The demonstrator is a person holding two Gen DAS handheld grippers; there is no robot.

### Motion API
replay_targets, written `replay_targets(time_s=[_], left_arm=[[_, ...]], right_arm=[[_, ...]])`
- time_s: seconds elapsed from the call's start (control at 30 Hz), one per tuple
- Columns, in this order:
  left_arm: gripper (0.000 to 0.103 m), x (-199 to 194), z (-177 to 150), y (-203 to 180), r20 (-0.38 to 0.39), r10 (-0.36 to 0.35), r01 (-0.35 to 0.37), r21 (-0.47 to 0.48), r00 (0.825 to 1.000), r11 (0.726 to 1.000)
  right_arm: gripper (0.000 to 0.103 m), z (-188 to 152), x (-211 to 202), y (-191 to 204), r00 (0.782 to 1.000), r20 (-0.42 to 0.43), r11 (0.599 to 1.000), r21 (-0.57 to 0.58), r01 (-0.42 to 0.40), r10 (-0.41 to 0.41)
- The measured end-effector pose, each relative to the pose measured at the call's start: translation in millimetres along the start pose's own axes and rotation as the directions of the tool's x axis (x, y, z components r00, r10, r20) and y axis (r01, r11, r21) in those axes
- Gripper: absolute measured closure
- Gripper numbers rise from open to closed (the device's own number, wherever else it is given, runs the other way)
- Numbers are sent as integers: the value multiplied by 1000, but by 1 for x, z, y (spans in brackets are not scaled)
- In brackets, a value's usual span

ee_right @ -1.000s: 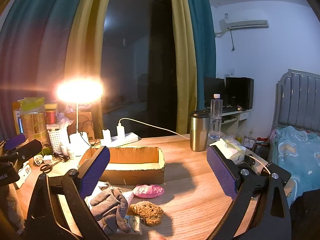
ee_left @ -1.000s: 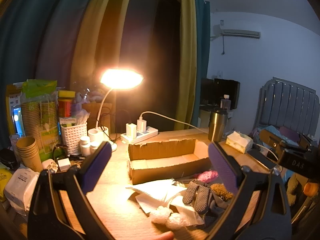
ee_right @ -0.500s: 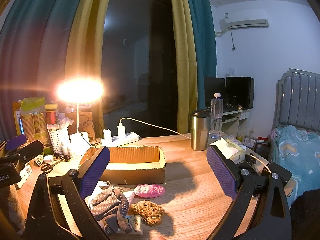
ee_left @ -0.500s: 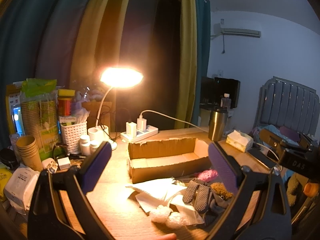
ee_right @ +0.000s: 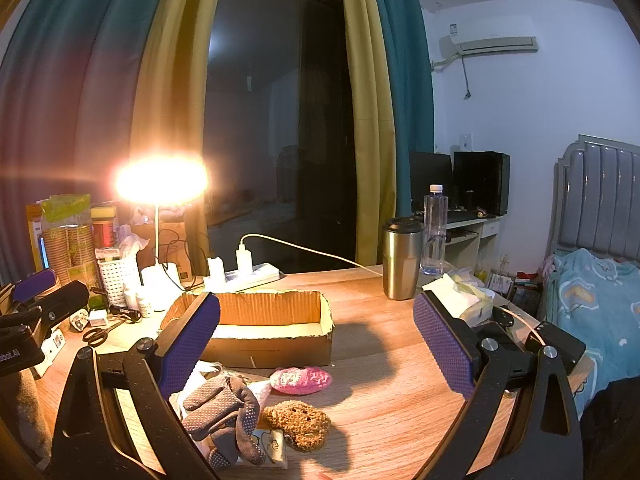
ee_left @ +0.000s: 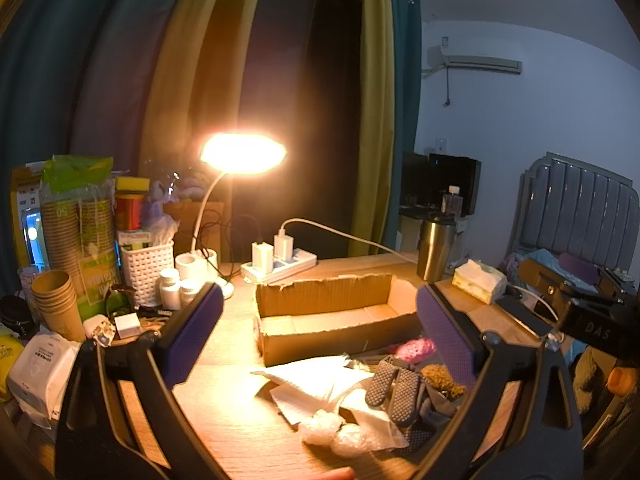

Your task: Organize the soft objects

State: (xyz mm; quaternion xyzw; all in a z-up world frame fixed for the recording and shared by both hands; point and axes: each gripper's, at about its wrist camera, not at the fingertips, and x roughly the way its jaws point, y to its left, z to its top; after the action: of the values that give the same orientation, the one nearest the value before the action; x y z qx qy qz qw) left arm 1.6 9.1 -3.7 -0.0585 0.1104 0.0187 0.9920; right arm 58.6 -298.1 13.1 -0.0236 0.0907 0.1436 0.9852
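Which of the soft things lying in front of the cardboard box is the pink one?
The pink crocheted pad, lying nearest the cardboard box. The brown knitted piece and the grey dotted glove sit closer to the camera.

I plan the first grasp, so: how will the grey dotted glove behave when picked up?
The grey dotted fabric glove lies crumpled with bent fingers, so it will probably droop. Its raised dots should resist slipping. It overlaps the white papers, which may drag along.

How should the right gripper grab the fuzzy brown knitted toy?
Pinch the fuzzy brown knitted toy across its narrow middle, coming down from above. It lies flat on the wooden table, its left edge touching the grey dotted glove, so approach from its free right side.
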Motion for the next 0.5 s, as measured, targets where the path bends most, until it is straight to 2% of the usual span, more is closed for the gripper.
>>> replay_targets(time_s=[0.5], left_arm=[[5,1,0,1,1,0,0,1,1000,1000]], right_arm=[[4,0,-1,1,1000,-4,1000,0,-1,1]])
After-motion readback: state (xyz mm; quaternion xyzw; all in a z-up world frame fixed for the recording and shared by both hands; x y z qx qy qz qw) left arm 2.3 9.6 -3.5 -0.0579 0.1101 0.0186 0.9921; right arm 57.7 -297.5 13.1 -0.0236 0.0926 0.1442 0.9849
